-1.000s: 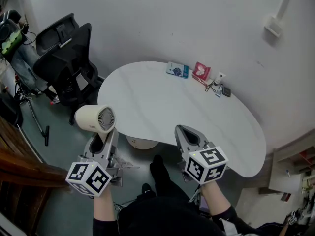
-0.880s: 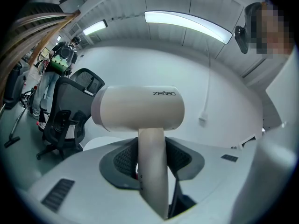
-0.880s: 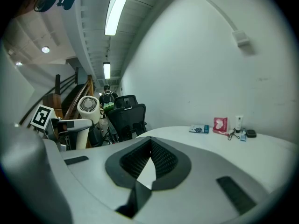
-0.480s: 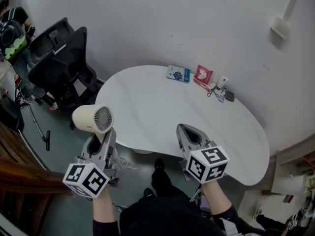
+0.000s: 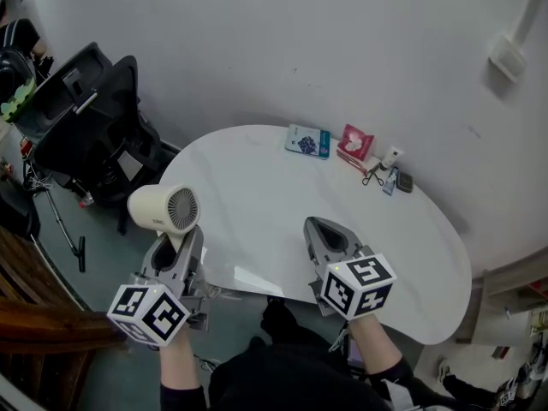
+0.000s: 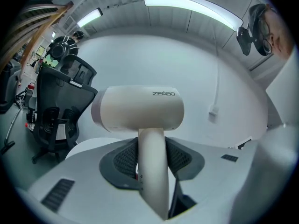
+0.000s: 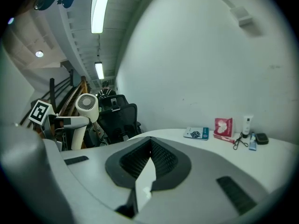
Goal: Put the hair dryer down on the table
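The cream hair dryer [image 5: 163, 210] stands upright with its rear grille facing me, off the left edge of the white table [image 5: 282, 204]. My left gripper [image 5: 182, 240] is shut on its handle; in the left gripper view the handle [image 6: 153, 171] runs down between the dark pads [image 6: 122, 160] and the barrel [image 6: 140, 108] sits above them. My right gripper [image 5: 324, 232] hovers over the table's near edge, shut and empty. In the right gripper view its jaws [image 7: 150, 146] meet at the tips, and the hair dryer [image 7: 86, 104] shows at the left.
A black office chair [image 5: 86, 118] stands left of the table. By the wall on the table lie a blue pack [image 5: 308, 140], a red pack [image 5: 354, 141], a small white bottle [image 5: 393, 155] and other small items. A wooden rail [image 5: 34, 298] is at the lower left.
The table has come closer under both grippers. The right gripper now stands over its near edge. The left gripper still holds the hair dryer the same way.
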`<state>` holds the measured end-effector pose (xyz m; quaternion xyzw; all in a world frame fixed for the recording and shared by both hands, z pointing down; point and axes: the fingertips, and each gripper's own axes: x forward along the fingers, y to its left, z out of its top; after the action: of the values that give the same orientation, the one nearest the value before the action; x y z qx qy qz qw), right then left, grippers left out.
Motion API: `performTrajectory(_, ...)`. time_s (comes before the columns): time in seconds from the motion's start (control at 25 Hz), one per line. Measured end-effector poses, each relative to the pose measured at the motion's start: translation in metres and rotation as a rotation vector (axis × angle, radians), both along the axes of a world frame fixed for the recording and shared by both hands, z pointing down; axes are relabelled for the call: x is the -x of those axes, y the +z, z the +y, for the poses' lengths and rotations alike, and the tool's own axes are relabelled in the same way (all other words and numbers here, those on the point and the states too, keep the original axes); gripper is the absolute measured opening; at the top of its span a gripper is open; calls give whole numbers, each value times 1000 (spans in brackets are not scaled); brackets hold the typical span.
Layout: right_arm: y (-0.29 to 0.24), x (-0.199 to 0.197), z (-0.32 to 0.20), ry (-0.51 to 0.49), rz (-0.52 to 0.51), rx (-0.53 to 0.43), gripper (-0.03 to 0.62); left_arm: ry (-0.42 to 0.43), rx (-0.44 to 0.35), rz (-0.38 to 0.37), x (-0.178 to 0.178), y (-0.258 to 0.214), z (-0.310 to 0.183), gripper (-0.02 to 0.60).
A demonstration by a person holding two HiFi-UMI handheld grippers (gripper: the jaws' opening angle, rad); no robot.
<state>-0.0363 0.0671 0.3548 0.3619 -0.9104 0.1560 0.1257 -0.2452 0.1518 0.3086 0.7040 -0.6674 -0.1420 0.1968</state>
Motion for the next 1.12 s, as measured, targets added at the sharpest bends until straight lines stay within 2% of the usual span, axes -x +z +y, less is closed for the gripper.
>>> performTrajectory(0.4, 8, -5, -46, 12, 13, 31, 0, 74, 64, -35, -18, 14, -63, 164)
performTrajectory(1.12, 22, -49, -101, 115, 23, 79, 0, 210, 253, -77, -70, 65, -153, 164)
